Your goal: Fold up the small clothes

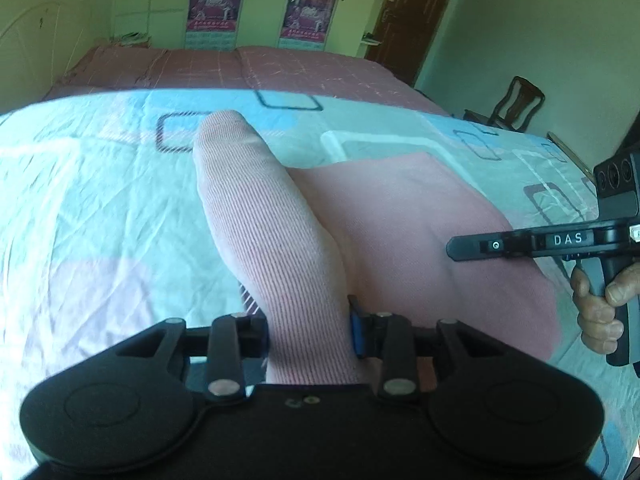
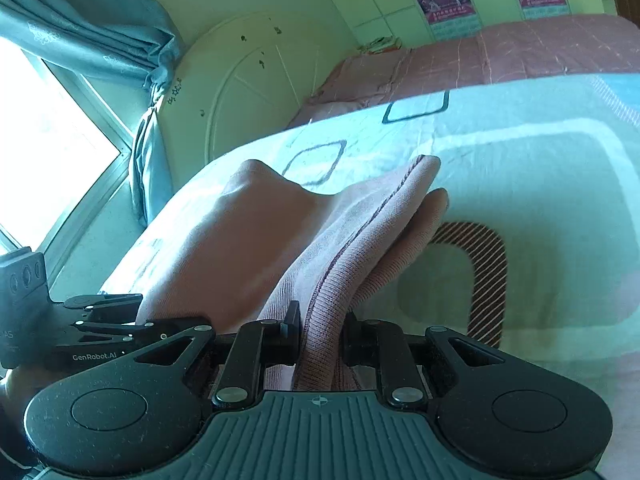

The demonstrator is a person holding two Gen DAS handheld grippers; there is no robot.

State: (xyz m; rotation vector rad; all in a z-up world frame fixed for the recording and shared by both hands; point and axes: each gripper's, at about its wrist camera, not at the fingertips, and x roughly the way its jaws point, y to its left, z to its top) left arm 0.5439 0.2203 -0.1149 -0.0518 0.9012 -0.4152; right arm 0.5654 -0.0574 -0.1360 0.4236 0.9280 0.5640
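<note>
Left gripper (image 1: 310, 330) has its fingers pinched on a ribbed edge of the pink garment (image 1: 400, 224), and that strip rises forward from the fingers like a long tube while the rest of the cloth lies spread on the bed (image 1: 80, 200) to the right. Only the left view shows the right gripper (image 1: 454, 246) side-on, its fingers pressed together into one thin black bar labelled DAS just over the cloth's right part, with the person's hand (image 1: 600, 304) wrapped on the grip. Switch to the right view and the right gripper (image 2: 320, 336) is seen pinching a seamed, ribbed fold of the garment (image 2: 248, 240), layers bunched and lifted off the sheet, the seam running away toward the far tip. That view alone catches the left gripper (image 2: 104, 320) low at the left, though its fingertips are hidden behind the cloth. The garment sits mid-bed on a pale blue sheet printed with rounded squares; beyond it runs a pink checked cover (image 1: 240, 68). Around the room: pale yellow-green walls, two posters (image 1: 216, 8), a brown door (image 1: 416, 12), a wooden chair (image 1: 516, 104) at right, and in the right view a bright window (image 2: 48, 152) with a teal curtain (image 2: 80, 32) beside a white curved headboard (image 2: 248, 80).
</note>
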